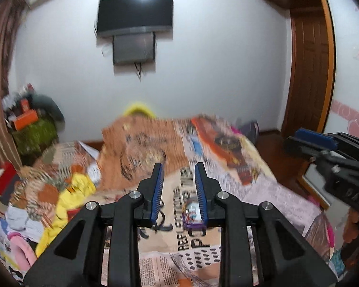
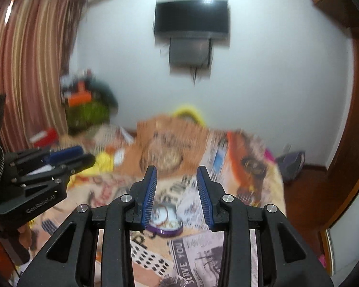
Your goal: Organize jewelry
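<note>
A small purple-rimmed jewelry box (image 1: 192,217) lies on the newspaper-print bedspread (image 1: 155,263), low between my left gripper's fingers. In the right wrist view the same box (image 2: 165,222) stands open with a white inside and ring-shaped jewelry in it, just right of the left finger. My left gripper (image 1: 178,171) is open and empty above the bed. My right gripper (image 2: 177,173) is open and empty too. Each gripper shows in the other's view, the right one (image 1: 306,141) at the right edge, the left one (image 2: 71,157) at the left. Both views are blurred.
A pile of yellow and patterned clothes (image 1: 67,196) lies on the bed's left side. A cluttered stand with orange boxes (image 1: 28,119) is by the striped curtain (image 2: 24,59). A TV (image 1: 135,12) hangs on the far wall. A wooden door (image 1: 308,71) is at the right.
</note>
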Action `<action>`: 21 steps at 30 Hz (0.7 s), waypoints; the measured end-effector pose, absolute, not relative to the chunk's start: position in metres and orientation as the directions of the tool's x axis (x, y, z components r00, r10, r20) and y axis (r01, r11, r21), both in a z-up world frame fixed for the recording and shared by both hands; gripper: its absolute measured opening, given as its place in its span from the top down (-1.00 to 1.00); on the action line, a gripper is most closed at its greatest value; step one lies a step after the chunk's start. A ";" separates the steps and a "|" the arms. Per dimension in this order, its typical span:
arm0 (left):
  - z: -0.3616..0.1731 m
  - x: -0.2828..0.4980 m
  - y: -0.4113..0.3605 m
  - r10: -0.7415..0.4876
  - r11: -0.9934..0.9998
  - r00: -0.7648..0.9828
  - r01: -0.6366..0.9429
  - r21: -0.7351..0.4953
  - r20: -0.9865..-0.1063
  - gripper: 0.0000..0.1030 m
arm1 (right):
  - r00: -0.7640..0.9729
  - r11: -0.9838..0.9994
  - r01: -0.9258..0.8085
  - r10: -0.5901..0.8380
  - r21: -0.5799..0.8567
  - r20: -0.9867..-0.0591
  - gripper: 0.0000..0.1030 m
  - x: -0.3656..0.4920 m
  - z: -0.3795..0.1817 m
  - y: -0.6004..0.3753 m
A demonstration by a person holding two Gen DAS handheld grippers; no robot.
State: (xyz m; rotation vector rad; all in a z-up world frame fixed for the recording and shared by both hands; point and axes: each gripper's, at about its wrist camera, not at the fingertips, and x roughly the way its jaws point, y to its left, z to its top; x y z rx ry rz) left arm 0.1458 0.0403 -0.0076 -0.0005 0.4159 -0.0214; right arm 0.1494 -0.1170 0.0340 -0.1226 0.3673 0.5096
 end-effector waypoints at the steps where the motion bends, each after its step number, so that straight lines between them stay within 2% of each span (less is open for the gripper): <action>1: 0.001 0.135 0.040 -0.012 1.000 0.928 0.012 -0.002 -0.373 0.49 | 0.823 0.871 -0.491 0.456 -0.021 -0.338 0.40 0.139 0.042 -0.122; 3: 0.015 0.115 0.039 0.003 1.000 0.951 -0.003 -0.001 -0.309 0.41 | 0.846 0.877 -0.480 0.458 -0.015 -0.274 0.40 0.119 0.055 -0.130; 5: 0.027 0.093 0.037 0.066 0.998 0.971 -0.065 0.011 -0.230 0.24 | 0.865 0.884 -0.468 0.454 -0.014 -0.214 0.40 0.099 0.066 -0.136; 8: 0.038 0.062 0.030 0.071 0.997 0.988 -0.070 0.014 -0.138 0.03 | 0.897 0.903 -0.430 0.423 -0.025 -0.129 0.34 0.069 0.076 -0.141; 9: 0.040 0.053 0.029 0.077 0.997 0.990 -0.076 0.016 -0.117 -0.04 | 0.903 0.907 -0.420 0.415 -0.027 -0.111 0.13 0.064 0.077 -0.141; 10: 0.042 0.045 0.027 0.089 0.996 0.991 -0.088 0.016 -0.095 -0.19 | 0.909 0.912 -0.410 0.406 -0.025 -0.095 -0.02 0.058 0.077 -0.142; 11: 0.043 0.040 0.026 0.100 0.995 0.992 -0.099 0.015 -0.079 -0.34 | 0.915 0.917 -0.399 0.396 -0.020 -0.078 -0.30 0.053 0.078 -0.144; 12: 0.044 0.032 0.026 0.109 0.994 0.992 -0.108 0.012 -0.062 -0.41 | 0.922 0.923 -0.384 0.383 -0.012 -0.057 -0.46 0.047 0.078 -0.145; 14: 0.044 0.024 0.025 0.119 0.993 0.992 -0.119 0.004 -0.046 -0.72 | 0.930 0.930 -0.367 0.366 -0.006 -0.038 -0.57 0.043 0.077 -0.146; 16: 0.044 0.016 0.026 0.137 0.990 0.990 -0.137 -0.011 -0.033 -0.80 | 0.936 0.937 -0.351 0.350 0.003 -0.039 -0.66 0.042 0.075 -0.145; 20: 0.044 0.011 0.027 0.145 0.989 0.989 -0.145 -0.019 -0.038 -0.83 | 0.942 0.943 -0.333 0.333 0.025 -0.048 -1.00 0.040 0.073 -0.148; 21: 0.044 0.011 0.027 0.146 0.989 0.989 -0.146 -0.020 -0.040 -0.83 | 0.943 0.944 -0.328 0.329 0.028 -0.047 -1.00 0.039 0.072 -0.150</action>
